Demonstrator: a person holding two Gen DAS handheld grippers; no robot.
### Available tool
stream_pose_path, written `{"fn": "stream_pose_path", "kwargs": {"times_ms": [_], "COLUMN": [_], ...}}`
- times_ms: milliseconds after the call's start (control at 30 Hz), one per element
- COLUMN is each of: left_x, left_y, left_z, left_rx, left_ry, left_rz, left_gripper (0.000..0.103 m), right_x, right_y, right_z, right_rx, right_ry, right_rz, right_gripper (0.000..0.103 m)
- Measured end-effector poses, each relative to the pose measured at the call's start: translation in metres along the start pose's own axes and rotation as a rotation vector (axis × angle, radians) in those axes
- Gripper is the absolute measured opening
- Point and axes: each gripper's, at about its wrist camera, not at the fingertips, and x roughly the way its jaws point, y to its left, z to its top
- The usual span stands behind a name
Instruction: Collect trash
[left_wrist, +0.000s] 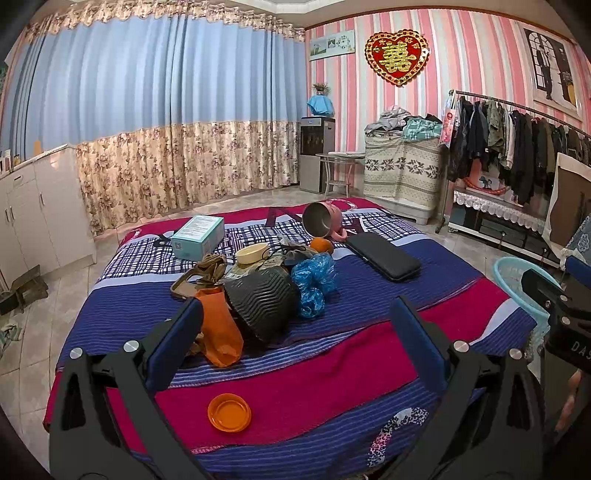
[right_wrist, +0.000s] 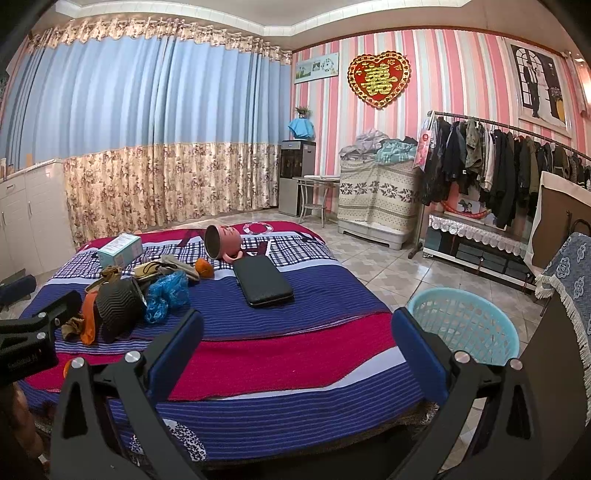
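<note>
Clutter pile (left_wrist: 258, 291) – basket (right_wrist: 465, 321) beside bed (right_wrist: 277, 343).

The left tongs (left_wrist: 295, 314) are held wide open, the two blue-padded fingers (left_wrist: 173, 343) spread well apart with nothing gripped between them. The right tongs (right_wrist: 297, 325) are likewise spread wide and empty, their blue pads (right_wrist: 421, 350) angled outward. Both are held level above the near edge of the bed, side by side. A part of a hand (left_wrist: 570, 402) is seen at the right edge of the left wrist view.
</note>
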Motion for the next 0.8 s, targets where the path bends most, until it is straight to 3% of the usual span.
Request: {"fn": "stream_pose_path", "kwargs": {"times_ms": [433, 700, 800], "left_x": [0.008, 0.013, 0.015], "left_y": [0.026, 0.078, 0.099], "left_z": [0.01, 0.018, 0.012], "left_rx": [-0.019, -0.049, -0.054], "left_ry": [0.022, 0.02, 0.042], "left_rz": [0.02, 0.119, 0.165], "left_gripper": [0.098, 0.098, 0.098], "right_x": [0.005, 0.014, 0.024], "right_y": [-0.004, 0.001, 0.009], "right_z": [0.001, 0.003, 0.002], "right_rx": [0.015, -0.017, -0.028], "right_ry": [0.002, -0.011, 0.05], "right_rz": [-0.031, -0.059, -0.026], "right_gripper": [0.099, 0.099, 0.099]}}
